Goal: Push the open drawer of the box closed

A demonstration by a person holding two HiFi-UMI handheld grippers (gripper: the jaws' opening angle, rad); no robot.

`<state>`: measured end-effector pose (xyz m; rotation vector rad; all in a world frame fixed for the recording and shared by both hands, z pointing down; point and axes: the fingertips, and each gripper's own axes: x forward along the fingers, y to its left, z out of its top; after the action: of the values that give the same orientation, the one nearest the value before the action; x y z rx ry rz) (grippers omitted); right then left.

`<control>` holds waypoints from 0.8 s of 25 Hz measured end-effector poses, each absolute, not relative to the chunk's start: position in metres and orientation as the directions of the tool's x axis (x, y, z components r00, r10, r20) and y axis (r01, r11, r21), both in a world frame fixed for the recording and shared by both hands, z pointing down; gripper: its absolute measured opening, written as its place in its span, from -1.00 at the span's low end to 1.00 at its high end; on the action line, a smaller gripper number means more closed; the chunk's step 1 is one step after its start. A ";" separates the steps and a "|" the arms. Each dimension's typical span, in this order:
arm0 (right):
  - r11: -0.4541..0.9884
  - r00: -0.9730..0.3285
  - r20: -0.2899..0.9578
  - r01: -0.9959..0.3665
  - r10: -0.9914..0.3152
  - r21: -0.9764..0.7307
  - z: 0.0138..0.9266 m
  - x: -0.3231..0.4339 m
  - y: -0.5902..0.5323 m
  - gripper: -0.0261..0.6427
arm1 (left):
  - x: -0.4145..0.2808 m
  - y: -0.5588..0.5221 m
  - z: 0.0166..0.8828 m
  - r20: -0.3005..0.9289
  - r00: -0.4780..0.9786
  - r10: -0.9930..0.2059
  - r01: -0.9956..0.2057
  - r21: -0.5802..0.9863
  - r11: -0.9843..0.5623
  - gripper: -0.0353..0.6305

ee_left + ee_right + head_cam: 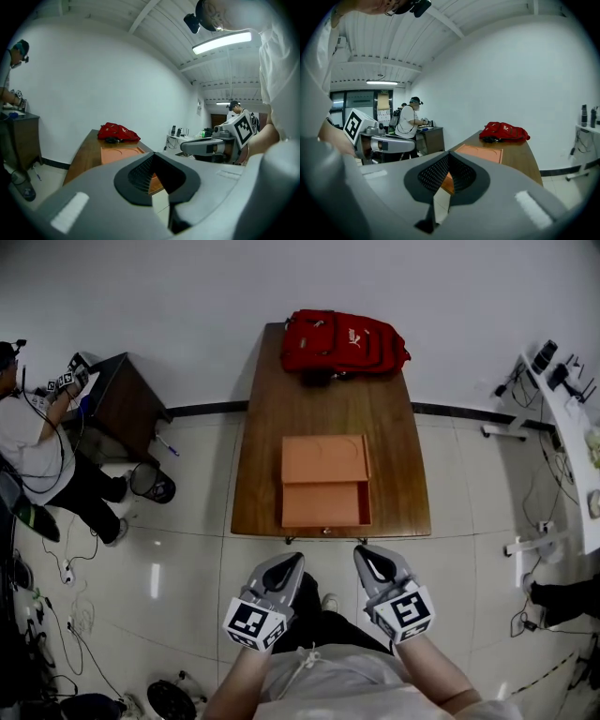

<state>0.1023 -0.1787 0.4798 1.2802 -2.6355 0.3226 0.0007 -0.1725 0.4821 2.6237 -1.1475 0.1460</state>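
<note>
Orange box (pixel 324 458) sits on the wooden desk (pixel 394 427) midway across its width, and its open drawer (pixel 324 504) is pulled out toward the person, the drawer front reaching the desk's near edge. A red backpack (pixel 342 341) lies at the far edge, well apart from the box. The left claw (pixel 294 561) and right claw (pixel 364 555) hover off the desk just short of that near edge, each with its jaws brought together at the tips and gripping nothing. The drawer front lies straight ahead, between the two claws, neither one clearly nearer. The drawer appears to slide along the desk's long axis, so the closing push should go directly away from the person.
</note>
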 end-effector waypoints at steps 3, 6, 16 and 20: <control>0.601 -0.608 0.300 -0.789 -0.735 -0.128 0.494 0.098 -0.185 -0.90 | 0.003 -0.180 0.495 0.216 0.680 -0.701 -0.733 0.229 -0.640 -0.88; 0.606 -0.608 0.332 -0.786 -0.721 -0.124 0.509 0.093 -0.192 -0.90 | 0.006 -0.185 0.516 0.252 0.684 -0.684 -0.729 0.238 -0.641 -0.88; 0.558 -0.558 0.500 -0.813 -0.662 -0.169 0.609 0.093 -0.212 -0.90 | -0.001 -0.210 0.616 0.384 0.621 -0.683 -0.784 0.305 -0.540 -0.88; 0.514 -0.537 0.529 -0.832 -0.657 -0.208 0.641 0.096 -0.227 -0.90 | 0.005 -0.223 0.642 0.407 0.628 -0.663 -0.778 0.333 -0.533 -0.88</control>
<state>0.0955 -0.2271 0.6408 1.2308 -2.3750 0.6282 0.0046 -0.2233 0.6418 2.3652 -1.1317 0.3167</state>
